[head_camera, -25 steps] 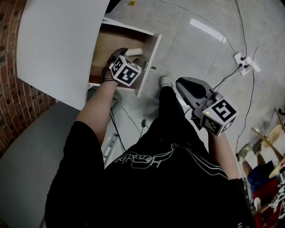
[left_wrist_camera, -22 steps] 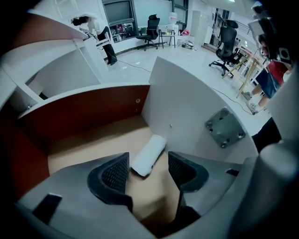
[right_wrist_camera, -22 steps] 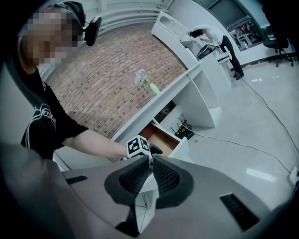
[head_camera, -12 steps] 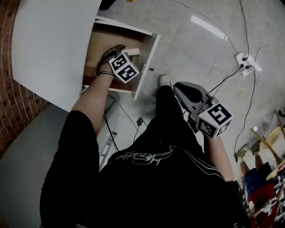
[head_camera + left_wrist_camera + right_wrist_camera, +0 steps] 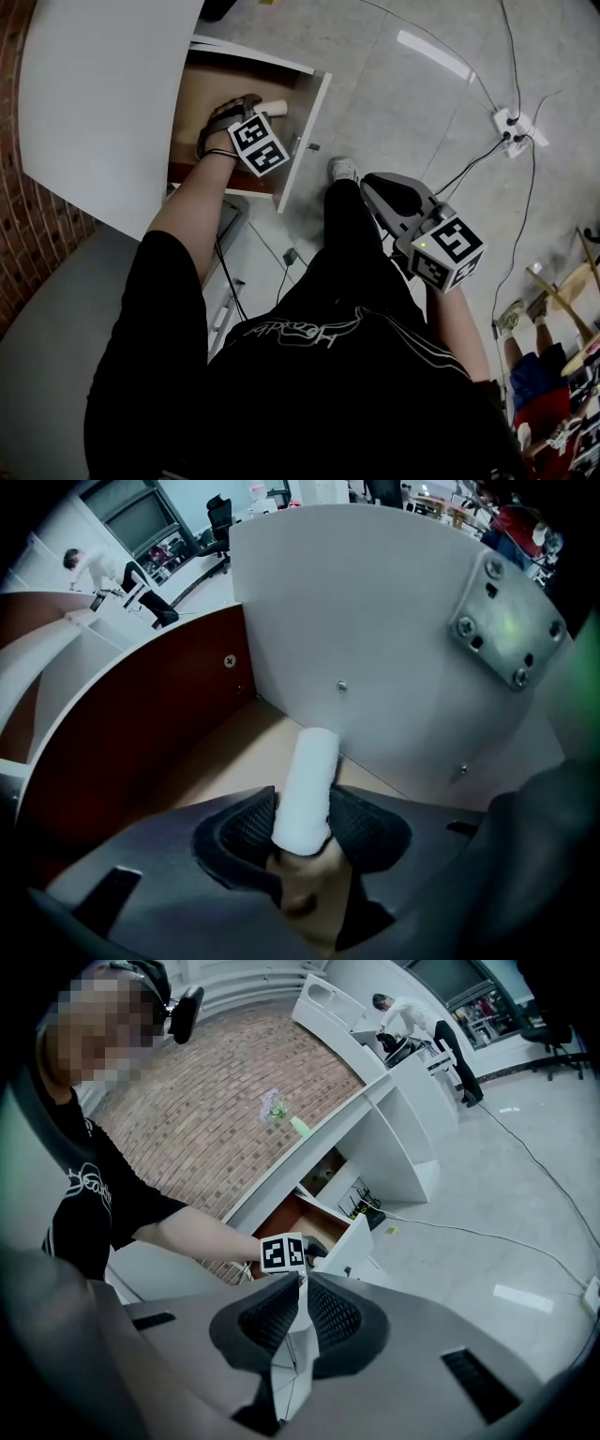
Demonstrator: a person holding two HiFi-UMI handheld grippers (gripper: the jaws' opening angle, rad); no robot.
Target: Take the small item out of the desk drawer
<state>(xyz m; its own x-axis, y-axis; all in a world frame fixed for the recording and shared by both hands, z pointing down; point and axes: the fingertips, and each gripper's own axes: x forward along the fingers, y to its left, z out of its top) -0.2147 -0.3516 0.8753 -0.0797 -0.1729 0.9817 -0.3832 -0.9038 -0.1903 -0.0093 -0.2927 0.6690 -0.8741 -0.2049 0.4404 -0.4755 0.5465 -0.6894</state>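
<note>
The small item is a white roll that lies on the wooden floor of the open desk drawer, against its white front panel. My left gripper is down inside the drawer. Its jaws are closing, with the roll's near end between the dark pads, which touch both of its sides. From the head view the roll pokes out just past the left gripper and its marker cube, inside the drawer. My right gripper hangs over the floor beside the person's leg, jaws together and empty; the same gripper looks toward the desk.
The white desk top overhangs the drawer's left side, and a brick wall runs behind it. A power strip with cables lies on the tiled floor to the right. The person's shoe stands just below the drawer front.
The left gripper has reached a little deeper into the drawer, up to the white roll. The right gripper has stayed low beside the leg.
</note>
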